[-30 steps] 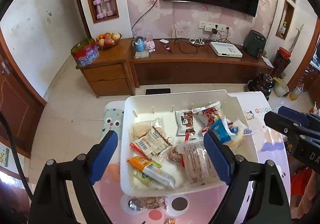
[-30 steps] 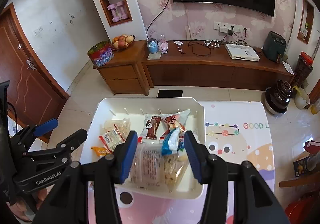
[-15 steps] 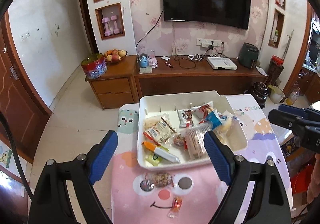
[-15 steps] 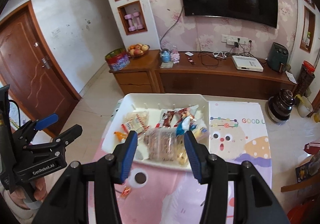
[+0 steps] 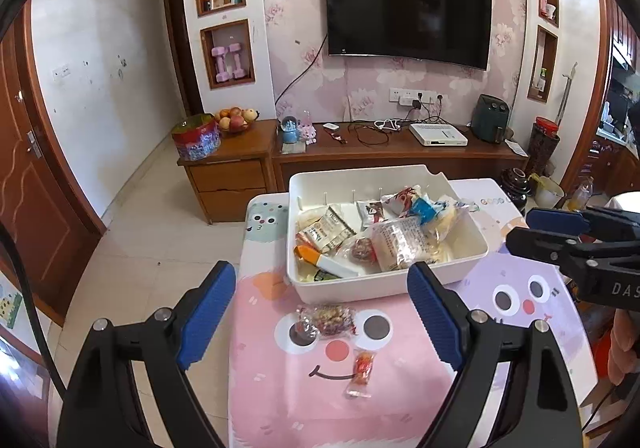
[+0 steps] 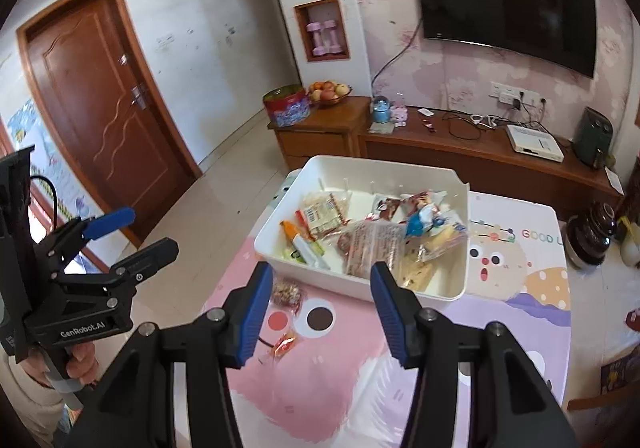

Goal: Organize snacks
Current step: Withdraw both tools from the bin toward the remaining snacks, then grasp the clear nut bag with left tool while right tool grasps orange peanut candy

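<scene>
A white bin (image 5: 460, 262) (image 6: 456, 244) full of several wrapped snacks stands on the cartoon-print table (image 5: 400, 388) (image 6: 500, 348). Before it lie a clear packet of nuts (image 5: 327, 318) (image 6: 286, 293) and a small orange candy wrapper (image 5: 362, 370) (image 6: 285, 344). My left gripper (image 5: 322, 318) is open and empty, back from the bin over the table's near part. My right gripper (image 6: 322, 306) hangs open with nothing between its blue pads, short of the bin's front wall. In the left wrist view the right gripper (image 5: 560, 230) shows at the right edge; the left gripper (image 6: 116, 240) shows at the left of the right wrist view.
Beyond the table a wooden TV cabinet (image 5: 400, 156) carries a fruit bowl (image 5: 236, 120), a tin (image 5: 196, 138) and a white set-top box (image 5: 438, 136). A TV (image 5: 404, 12) hangs above. A brown door (image 6: 100, 104) is on the left. Tiled floor surrounds the table.
Both grippers have pulled back from over the bin, so the bin looks smaller and the nut packet and candy wrapper on the table have come into view.
</scene>
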Demonstrator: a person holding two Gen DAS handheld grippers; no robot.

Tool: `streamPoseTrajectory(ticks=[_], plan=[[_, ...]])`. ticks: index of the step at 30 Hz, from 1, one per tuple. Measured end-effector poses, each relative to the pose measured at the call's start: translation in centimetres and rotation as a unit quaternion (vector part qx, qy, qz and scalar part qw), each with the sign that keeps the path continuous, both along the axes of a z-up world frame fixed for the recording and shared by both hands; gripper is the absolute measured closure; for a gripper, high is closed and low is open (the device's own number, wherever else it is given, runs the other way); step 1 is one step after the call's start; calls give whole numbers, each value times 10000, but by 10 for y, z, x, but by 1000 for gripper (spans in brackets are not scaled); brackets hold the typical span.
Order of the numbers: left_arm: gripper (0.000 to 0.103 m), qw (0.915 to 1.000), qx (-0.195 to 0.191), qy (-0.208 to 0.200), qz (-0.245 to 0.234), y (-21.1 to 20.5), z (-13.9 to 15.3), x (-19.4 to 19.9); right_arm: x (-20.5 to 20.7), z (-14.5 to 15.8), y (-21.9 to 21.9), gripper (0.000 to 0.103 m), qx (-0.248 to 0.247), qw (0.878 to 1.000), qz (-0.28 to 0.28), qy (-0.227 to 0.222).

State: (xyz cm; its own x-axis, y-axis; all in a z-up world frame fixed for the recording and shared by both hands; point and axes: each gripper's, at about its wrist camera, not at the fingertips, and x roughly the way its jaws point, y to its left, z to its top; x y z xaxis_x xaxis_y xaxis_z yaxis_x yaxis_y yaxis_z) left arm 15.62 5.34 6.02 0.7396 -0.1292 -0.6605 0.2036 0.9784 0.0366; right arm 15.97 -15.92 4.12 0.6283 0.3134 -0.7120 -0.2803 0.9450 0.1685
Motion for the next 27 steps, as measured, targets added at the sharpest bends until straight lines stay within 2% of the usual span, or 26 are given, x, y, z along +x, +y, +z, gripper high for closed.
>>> streamPoseTrajectory(ticks=[6, 12, 19, 27], plan=[[16, 9997, 167, -170, 32, 12, -21, -10, 4, -22, 22, 52, -243, 9994, 263, 29], [16, 9996, 118, -111, 235, 36, -49, -7, 12, -53, 35, 52, -116, 9984, 413, 357], [15, 9975, -74, 513, 476, 67, -102, 13, 27, -94, 50, 52, -225, 9959, 463, 743], [15, 9943, 33, 966, 446, 67, -154, 40, 46, -146, 64, 52, -242, 9899, 512, 1296]])
